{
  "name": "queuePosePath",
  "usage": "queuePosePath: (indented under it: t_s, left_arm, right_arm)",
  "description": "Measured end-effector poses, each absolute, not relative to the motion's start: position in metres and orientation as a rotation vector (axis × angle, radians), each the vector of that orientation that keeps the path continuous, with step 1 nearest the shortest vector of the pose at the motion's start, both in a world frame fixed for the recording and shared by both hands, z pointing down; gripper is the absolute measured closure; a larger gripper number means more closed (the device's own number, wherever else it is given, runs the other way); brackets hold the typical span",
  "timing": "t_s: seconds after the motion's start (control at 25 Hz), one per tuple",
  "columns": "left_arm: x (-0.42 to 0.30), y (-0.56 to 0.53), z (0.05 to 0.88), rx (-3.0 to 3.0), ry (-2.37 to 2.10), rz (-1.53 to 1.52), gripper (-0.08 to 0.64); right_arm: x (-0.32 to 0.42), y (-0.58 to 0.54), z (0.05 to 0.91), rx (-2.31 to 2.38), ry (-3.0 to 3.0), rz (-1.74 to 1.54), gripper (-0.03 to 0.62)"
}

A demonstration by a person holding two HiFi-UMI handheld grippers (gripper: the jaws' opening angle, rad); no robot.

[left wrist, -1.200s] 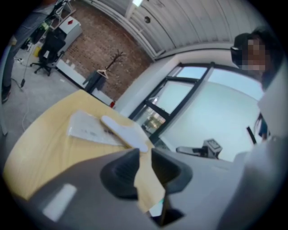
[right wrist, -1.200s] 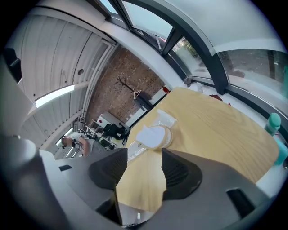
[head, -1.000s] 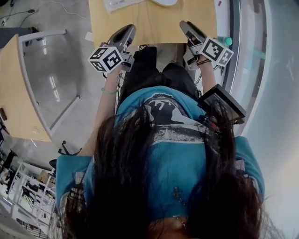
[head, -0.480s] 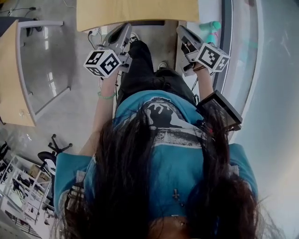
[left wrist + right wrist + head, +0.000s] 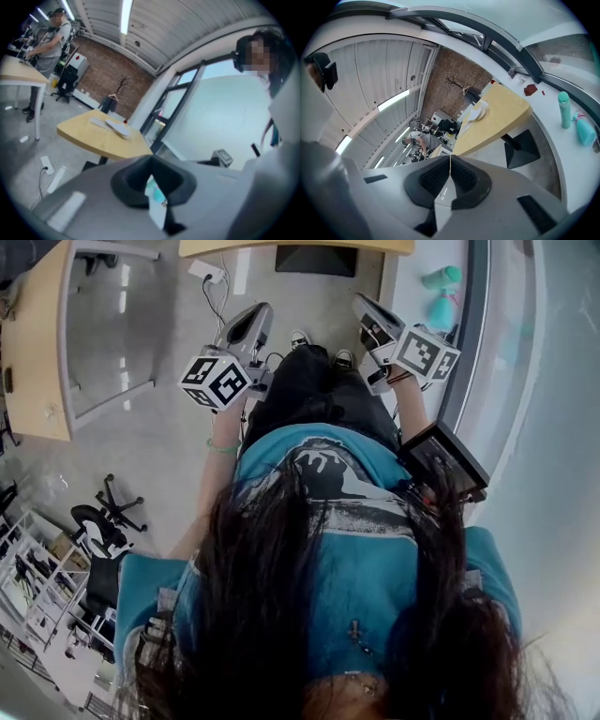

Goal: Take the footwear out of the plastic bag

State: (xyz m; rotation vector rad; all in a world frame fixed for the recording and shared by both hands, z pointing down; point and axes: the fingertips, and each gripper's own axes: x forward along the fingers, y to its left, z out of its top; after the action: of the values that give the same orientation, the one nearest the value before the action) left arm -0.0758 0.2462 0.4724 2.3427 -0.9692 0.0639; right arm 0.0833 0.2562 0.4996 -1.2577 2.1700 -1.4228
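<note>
A pale bundle (image 5: 111,126) lies flat on the yellow table (image 5: 96,140), left of centre in the left gripper view, and is too small to tell bag from footwear. It is well apart from both grippers, which are held in the air above the floor, short of the table's near edge. The left gripper (image 5: 260,310) has its dark pads pressed together with nothing between them, and the right gripper (image 5: 362,302) is closed the same way and is also empty. In the head view only the table's near edge runs along the top of the frame, with its dark base (image 5: 316,259) just below. Bare grey floor lies between that edge and the two grippers. A window ledge with two teal bottles (image 5: 442,277) bounds the space at the upper right. A second wooden table (image 5: 37,343) bounds it at the upper left, and a power strip (image 5: 207,269) lies on the floor near the top. An office chair (image 5: 98,521) stands at the lower left. The bundle shows only in the two gripper views. Only the head view shows the person's black trousers (image 5: 300,390) and shoes between the grippers. The left gripper view adds another person (image 5: 49,42) standing at a table in its upper left.
</note>
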Motion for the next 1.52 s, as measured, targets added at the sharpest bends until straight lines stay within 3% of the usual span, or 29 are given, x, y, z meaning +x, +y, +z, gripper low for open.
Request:
queuePosePath:
  t_s: [0.32,0.56,0.8,1.08,1.52]
  left_arm:
    - [-0.090,0.250,0.462,2.336,-1.011,0.025,0.561]
    - [-0.161,0.276,0.465,2.386,-0.946,0.079,0.561]
    - [-0.180,0.278,0.450,2.440,-0.907,0.115,0.561]
    - [-0.306,0.338,0.462,2.453,-0.817,0.088,0.561]
    - [-0.297,0.384,0.462,2.496,-0.633,0.051,0.561]
  right_arm:
    - [0.059,0.259,0.493,-1.172,2.194,-1.461,0.572]
    - [-0.019,0.279,0.485,-1.235,2.182,-1.421,0.572]
    - [-0.044,0.292,0.472,-1.286,2.168,-1.402,0.572]
    - [-0.177,0.377,0.485,-1.359,2.106,-1.411,0.572]
    - [-0.192,0.426,0.476,-1.451,2.114,-1.374,0.572]
